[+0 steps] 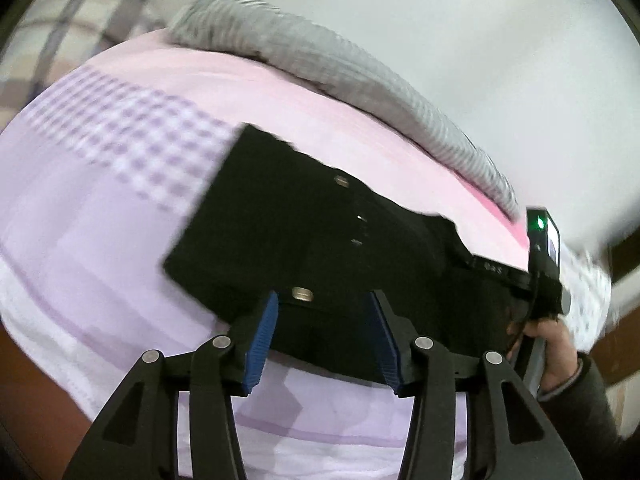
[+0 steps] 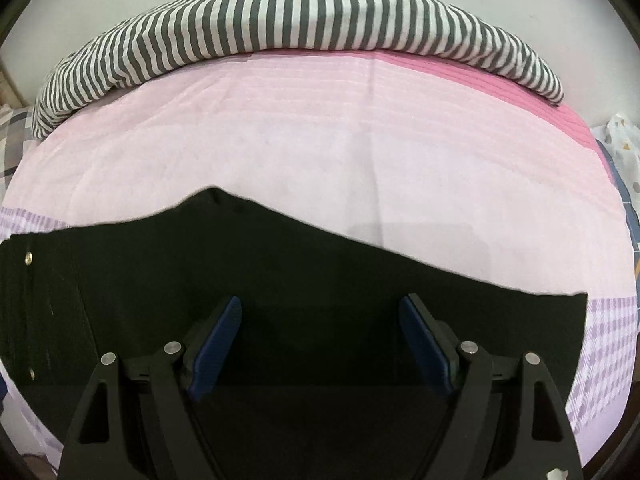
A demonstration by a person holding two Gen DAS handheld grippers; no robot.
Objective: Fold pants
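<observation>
Black pants (image 1: 304,240) lie folded flat on the pink and lilac bed sheet (image 1: 280,92), with metal snaps showing on the cloth. My left gripper (image 1: 323,300) hovers at their near edge, its blue pads (image 1: 262,340) apart and nothing pressed between them. At the right of this view a hand (image 1: 556,352) in a dark sleeve holds the other tool, which has a green light on. In the right wrist view the pants (image 2: 280,272) spread across the lower half. My right gripper (image 2: 320,304) stands wide open above them, pads (image 2: 218,344) clear of the cloth.
A grey-and-white striped cushion (image 2: 304,20) runs along the far edge of the bed against a white wall. Plaid fabric (image 1: 80,20) lies at the far left. A spotted white cloth (image 2: 620,136) sits off the right side. Pink sheet (image 2: 360,140) lies beyond the pants.
</observation>
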